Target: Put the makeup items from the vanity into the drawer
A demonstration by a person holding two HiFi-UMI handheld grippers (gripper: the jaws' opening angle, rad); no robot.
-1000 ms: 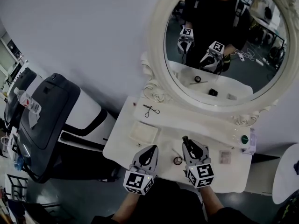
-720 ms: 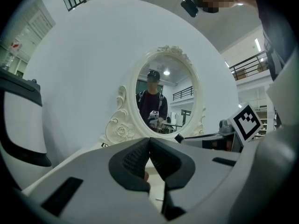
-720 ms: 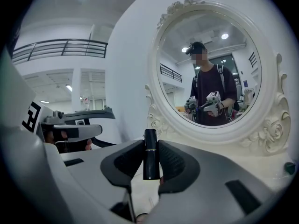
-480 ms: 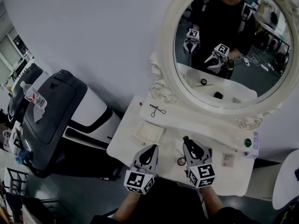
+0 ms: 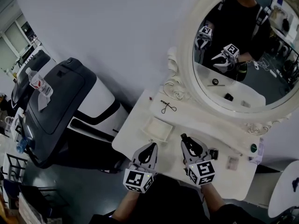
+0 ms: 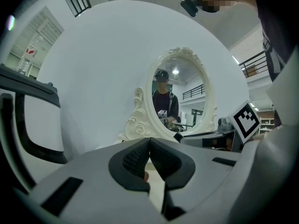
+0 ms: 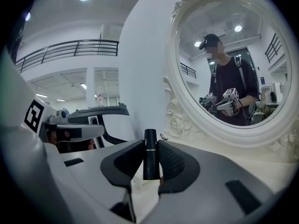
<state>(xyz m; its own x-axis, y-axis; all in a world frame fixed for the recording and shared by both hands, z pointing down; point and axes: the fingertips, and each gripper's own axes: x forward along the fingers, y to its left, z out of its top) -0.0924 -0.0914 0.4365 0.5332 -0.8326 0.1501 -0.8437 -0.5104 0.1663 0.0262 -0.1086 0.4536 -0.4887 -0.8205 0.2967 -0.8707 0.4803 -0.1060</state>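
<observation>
From where I stand, the right gripper (image 7: pixel 150 166) has its jaws clamped on a black lipstick (image 7: pixel 150 148), held upright over the front of the white vanity (image 5: pixel 133 134). The left gripper (image 6: pixel 149 158) beside it has its jaws pressed together on nothing. I can't see a drawer open anywhere. My worry is that the slick, round tube could pivot or slide out of that narrow hold while a drawer gets pulled. If it drops, it might roll off the edge or knock the small dark item (image 5: pixel 214 154) nearby.
</observation>
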